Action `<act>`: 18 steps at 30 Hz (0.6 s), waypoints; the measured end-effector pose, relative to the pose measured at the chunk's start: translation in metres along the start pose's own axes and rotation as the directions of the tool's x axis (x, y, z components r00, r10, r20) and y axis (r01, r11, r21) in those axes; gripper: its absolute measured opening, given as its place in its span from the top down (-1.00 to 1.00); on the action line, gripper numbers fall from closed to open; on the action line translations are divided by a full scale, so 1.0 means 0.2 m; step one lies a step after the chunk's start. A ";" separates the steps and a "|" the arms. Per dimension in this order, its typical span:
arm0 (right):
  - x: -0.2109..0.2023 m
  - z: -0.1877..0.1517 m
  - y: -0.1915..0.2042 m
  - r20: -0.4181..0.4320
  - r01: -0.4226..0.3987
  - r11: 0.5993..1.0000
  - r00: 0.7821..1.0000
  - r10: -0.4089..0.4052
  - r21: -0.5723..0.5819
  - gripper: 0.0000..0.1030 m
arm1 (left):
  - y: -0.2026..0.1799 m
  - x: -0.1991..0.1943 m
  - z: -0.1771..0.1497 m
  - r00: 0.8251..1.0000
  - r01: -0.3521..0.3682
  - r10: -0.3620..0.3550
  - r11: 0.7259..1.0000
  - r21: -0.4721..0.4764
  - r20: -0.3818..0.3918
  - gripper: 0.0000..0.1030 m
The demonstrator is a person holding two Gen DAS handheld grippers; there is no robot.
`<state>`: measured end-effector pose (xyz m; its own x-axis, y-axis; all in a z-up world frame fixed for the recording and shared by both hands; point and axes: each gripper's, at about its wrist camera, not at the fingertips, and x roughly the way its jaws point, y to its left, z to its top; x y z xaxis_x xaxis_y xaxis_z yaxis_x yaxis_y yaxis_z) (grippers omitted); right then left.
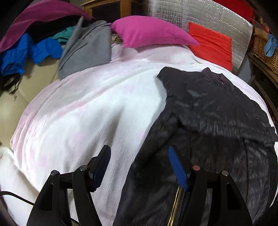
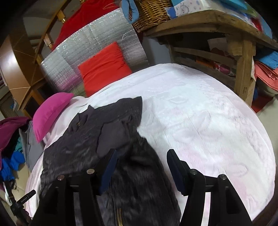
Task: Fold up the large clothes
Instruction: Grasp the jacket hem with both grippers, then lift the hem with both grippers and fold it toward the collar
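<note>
Left wrist view looking over a bed under a pale pink-white blanket (image 1: 83,111), dark padded jacket (image 1: 213,121) lying spread at centre right, magenta pillow (image 1: 149,31) and orange cushion (image 1: 210,45) resting at the top against silver foil sheeting (image 1: 208,15), heaped clothes (image 1: 34,43) piling at upper left. Left gripper (image 1: 139,166) standing open, holding nothing. Right wrist view: right gripper (image 2: 140,168) likewise gaping above the jacket, wicker basket (image 2: 152,12) sitting on a wooden shelf (image 2: 217,22) at the top. Showing no legible writing

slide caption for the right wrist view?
Right tongs open above a dark quilted jacket spread on a pale pink blanket.
</note>
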<state>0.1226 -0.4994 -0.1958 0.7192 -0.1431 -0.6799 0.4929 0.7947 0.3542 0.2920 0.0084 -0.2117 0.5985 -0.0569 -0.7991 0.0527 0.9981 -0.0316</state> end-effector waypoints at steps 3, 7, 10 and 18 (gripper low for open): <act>-0.07 -0.06 -0.02 0.005 -0.012 1.000 1.000 0.012 -0.008 -0.23 | 0.04 -0.07 -0.11 1.000 -0.003 0.003 1.000 -0.006 0.003 -0.35; -0.17 -0.16 -0.06 0.005 -0.034 0.999 0.999 0.035 -0.039 -0.23 | 0.11 -0.16 -0.25 1.000 -0.011 0.011 1.000 -0.002 0.004 -0.35; -0.23 -0.22 -0.10 0.001 -0.054 0.997 0.999 0.054 -0.057 -0.23 | 0.16 -0.20 -0.34 1.000 0.005 -0.005 1.000 -0.014 -0.020 -0.36; -0.35 -0.41 -0.20 -0.088 -0.104 0.992 0.991 0.098 -0.066 -0.24 | 0.23 -0.28 -0.56 0.983 0.067 -0.068 0.998 -0.011 -0.171 -0.36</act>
<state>0.0130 -0.4721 -0.2152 0.7183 -0.0124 -0.6956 0.3822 0.8425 0.3797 0.1708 0.0600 -0.2359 0.4480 -0.1198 -0.8860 0.0837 0.9922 -0.0919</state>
